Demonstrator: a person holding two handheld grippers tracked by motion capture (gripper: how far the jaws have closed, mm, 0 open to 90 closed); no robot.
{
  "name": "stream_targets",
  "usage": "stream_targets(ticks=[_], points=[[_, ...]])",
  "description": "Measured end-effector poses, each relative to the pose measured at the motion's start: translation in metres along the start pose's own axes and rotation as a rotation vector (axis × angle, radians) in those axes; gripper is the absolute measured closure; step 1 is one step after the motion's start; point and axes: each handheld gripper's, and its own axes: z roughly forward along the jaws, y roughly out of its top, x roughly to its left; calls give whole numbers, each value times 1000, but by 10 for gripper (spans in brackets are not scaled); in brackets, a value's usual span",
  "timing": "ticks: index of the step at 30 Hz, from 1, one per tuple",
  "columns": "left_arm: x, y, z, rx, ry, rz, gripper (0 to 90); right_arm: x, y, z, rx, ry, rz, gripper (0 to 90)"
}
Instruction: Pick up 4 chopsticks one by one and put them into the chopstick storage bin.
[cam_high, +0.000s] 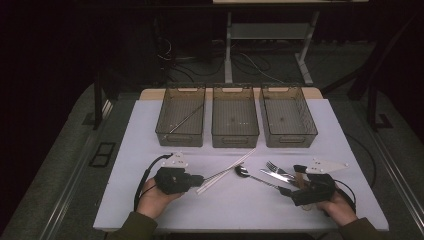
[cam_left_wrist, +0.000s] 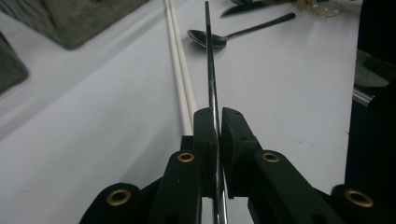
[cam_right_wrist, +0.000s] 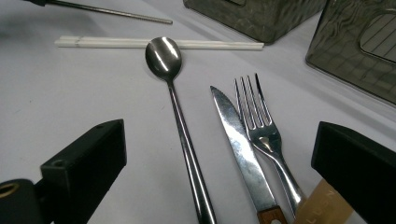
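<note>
The left gripper (cam_left_wrist: 215, 126) is clamping a thin metal chopstick (cam_left_wrist: 209, 70) between its closed jaws; the rod is running forward from the pads toward the spoon (cam_left_wrist: 219, 39), and its near end is passing out of the bottom edge of the left gripper view. In the high view the left gripper (cam_high: 196, 179) is sitting at the front left of the white table (cam_high: 130, 150), and the held chopstick (cam_high: 220, 174) is showing as a faint line whose tip is hard to make out against the surface. The white chopsticks (cam_left_wrist: 180, 70) are lying just beside it, their far ends cut off at the top of the frame.

The right gripper (cam_right_wrist: 215, 158) is standing with jaws wide apart and nothing between the pads, the spoon (cam_right_wrist: 175, 116), knife (cam_right_wrist: 240, 149) and fork (cam_right_wrist: 264, 126) lying on the table ahead of it. The handles of all three are running out of the bottom edge; a tan object (cam_right_wrist: 324, 205) at lower right is partly covered by the jaw. In the high view the right gripper (cam_high: 287, 190) is overlapping the cutlery handles.

Three clear bins (cam_high: 235, 122) are standing in a row at the far side; the left one is holding a thin rod (cam_high: 186, 119), dim through the wall.
</note>
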Motion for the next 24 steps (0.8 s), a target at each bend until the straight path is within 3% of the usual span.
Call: stream_targets(ticks=[24], points=[[29,1,-40,-113,130,-72,843,-1,0,-1,-2,-7,5,32]])
